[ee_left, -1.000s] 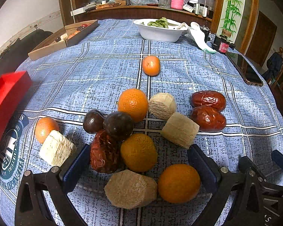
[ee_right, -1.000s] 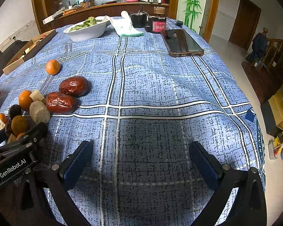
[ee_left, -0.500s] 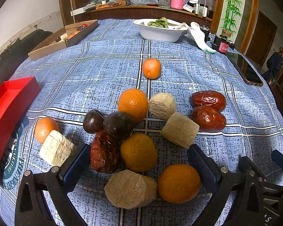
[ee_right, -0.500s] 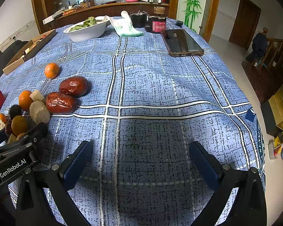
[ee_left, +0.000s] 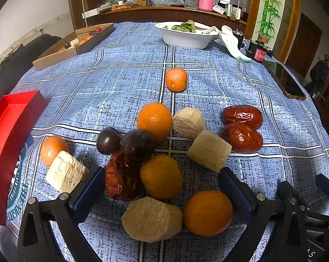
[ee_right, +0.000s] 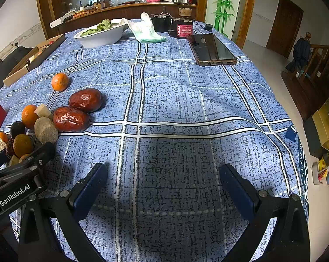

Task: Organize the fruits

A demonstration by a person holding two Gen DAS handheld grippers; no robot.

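Observation:
A heap of fruit lies on the blue checked tablecloth (ee_left: pixel 125 80). My left gripper (ee_left: pixel 162 187) is open, low over the cloth, with a red date (ee_left: pixel 120 176), a dull orange (ee_left: pixel 162 175), a beige chunk (ee_left: pixel 152 220) and another orange (ee_left: pixel 208 212) between its fingers. Beyond them sit two dark plums (ee_left: pixel 138 145), a bright orange (ee_left: pixel 154 121), two beige chunks (ee_left: pixel 209 150) and two dates (ee_left: pixel 243 128). One small orange (ee_left: pixel 176 79) lies apart, farther back. My right gripper (ee_right: pixel 163 185) is open over bare cloth (ee_right: pixel 175 109), right of the heap (ee_right: pixel 70 118).
A red tray (ee_left: pixel 9 135) stands at the left table edge. A cardboard box (ee_left: pixel 77 41) with fruit lies at the back left. A white bowl (ee_left: pixel 186 37) of greens, a white cloth (ee_right: pixel 147 30), a dark jar (ee_right: pixel 184 28) and a phone (ee_right: pixel 212 50) occupy the far side.
The red tray has slid further in from the left. The lone small orange has rolled a little nearer and to the right. Both grippers stay put.

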